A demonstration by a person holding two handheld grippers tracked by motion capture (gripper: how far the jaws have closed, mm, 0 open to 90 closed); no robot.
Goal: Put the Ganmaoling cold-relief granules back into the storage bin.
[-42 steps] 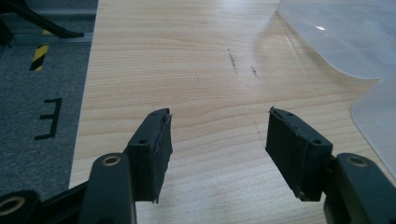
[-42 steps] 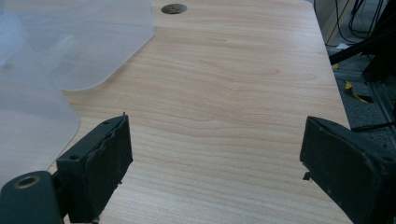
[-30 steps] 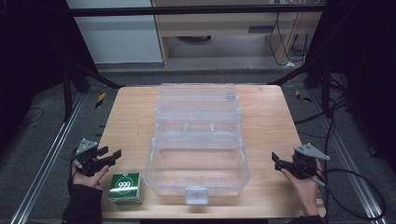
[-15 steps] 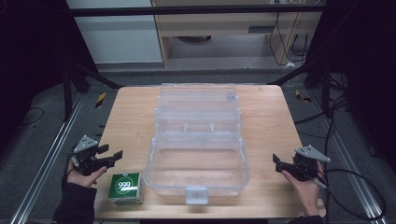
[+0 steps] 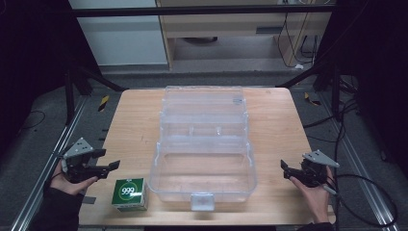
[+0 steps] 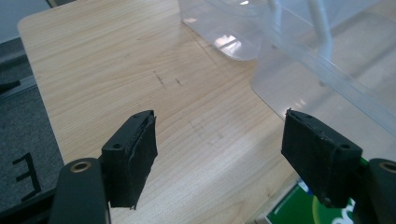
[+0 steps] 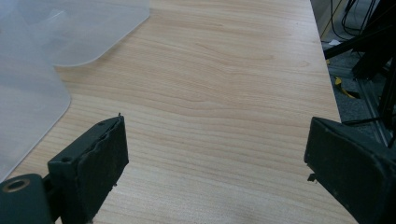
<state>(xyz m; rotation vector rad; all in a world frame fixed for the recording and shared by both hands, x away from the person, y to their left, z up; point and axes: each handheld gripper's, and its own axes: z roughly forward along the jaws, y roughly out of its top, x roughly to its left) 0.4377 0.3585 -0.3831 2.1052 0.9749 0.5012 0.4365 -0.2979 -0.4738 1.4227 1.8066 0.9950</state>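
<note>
A clear plastic storage box (image 5: 204, 144) lies open in the middle of the wooden table (image 5: 134, 125), its lid folded back toward the far side; it looks empty. A small green box marked 999 (image 5: 130, 193) stands at the front left, just left of the clear box. My left gripper (image 5: 108, 163) is held open at the table's left edge, behind the green box (image 6: 303, 212), nothing between its jaws. My right gripper (image 5: 285, 169) is open at the front right, beside the clear box (image 7: 28, 70), also holding nothing.
The table's right edge (image 7: 327, 74) runs close to my right gripper, with dark floor, cables and metal frame rails (image 5: 351, 159) beyond. Bare wood (image 6: 140, 60) lies ahead of my left gripper. A cabinet (image 5: 221, 29) stands behind the table.
My left gripper has drifted slightly left and toward the near edge. The right gripper has barely shifted. Both stay open.
</note>
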